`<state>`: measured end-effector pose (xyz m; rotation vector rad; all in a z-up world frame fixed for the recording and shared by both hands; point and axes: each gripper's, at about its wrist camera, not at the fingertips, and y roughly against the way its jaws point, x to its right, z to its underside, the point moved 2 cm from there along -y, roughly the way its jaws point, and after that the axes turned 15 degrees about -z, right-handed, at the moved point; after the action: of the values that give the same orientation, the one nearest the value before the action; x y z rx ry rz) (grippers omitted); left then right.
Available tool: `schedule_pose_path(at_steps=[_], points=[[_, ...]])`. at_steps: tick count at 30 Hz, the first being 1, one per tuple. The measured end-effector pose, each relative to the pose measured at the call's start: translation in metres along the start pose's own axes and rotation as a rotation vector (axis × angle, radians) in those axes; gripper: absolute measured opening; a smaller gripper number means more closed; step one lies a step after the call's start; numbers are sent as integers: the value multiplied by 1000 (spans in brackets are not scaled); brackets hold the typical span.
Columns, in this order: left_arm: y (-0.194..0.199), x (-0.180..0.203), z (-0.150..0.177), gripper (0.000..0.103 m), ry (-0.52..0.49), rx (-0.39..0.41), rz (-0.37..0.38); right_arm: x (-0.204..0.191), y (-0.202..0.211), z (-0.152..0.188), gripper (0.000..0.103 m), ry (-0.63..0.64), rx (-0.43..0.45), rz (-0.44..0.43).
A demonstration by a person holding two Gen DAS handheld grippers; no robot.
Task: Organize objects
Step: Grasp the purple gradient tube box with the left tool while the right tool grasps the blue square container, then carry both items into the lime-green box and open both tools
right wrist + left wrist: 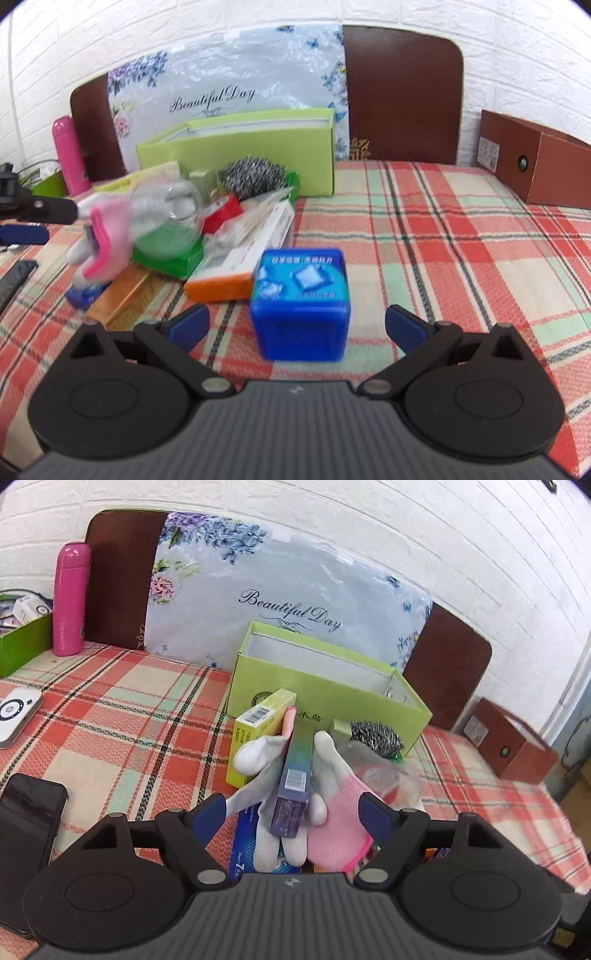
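An open lime-green box [325,686] stands at the back of the plaid table; it also shows in the right wrist view [236,144]. My left gripper [293,810] is open above a pink-and-grey glove [332,812] with a slim purple-teal box [295,775] lying on it. A yellow box [258,727] leans behind them. My right gripper [295,325] is open, and a blue cube container [301,302] stands on the table between its fingers. A steel scourer [251,175], a clear jar [173,210] and an orange-ended white box [243,254] lie in the pile.
A pink flask [70,598] and a green tray [22,642] stand far left. A black phone [26,834] and a white device [16,710] lie on the left. A brown box [535,162] sits at the right edge. Plaid cloth [443,240] stretches right.
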<state>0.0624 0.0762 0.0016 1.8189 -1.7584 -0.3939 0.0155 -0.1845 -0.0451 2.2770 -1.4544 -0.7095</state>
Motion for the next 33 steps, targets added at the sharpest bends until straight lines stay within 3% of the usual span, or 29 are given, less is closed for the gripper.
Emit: schedule_pose_path(at_steps=[2,4,5,8,10,11,17,21,25,27,30,33], points=[[-4,-1,-5,72,15,7,9,1,0,-2,103,8,17,11],[-12,3,-9,56,3,-16,19,2,-1,-3,103,12,23,25],[-18,8,-10,54,-23,-30,28,3,-2,-3,101,14,21,30],[-40,24,-10,51,-88,-56,6,6,-10,-4,85,12,-1,33],[-57,28,-8,26,-104,-103,-22,7,-15,-5,65,17,-10,33],[-61,31,-6,24,-115,-115,-25,7,-17,-6,58,20,-17,28],[-29,19,9,23,-170,-112,-21,0,-5,2,54,106,-34,-20],[-4,7,30,22,-191,-161,-12,0,7,10,54,111,-56,-90],[-14,9,38,23,-207,-195,-56,-8,7,13,55,133,-58,-88],[-22,10,32,25,-186,-179,-52,-11,5,12,55,133,-64,-72],[-36,11,20,36,-163,-166,-77,-12,9,12,57,125,-53,-71],[-44,16,11,36,-164,-153,-89,-9,9,14,59,109,-64,-63]])
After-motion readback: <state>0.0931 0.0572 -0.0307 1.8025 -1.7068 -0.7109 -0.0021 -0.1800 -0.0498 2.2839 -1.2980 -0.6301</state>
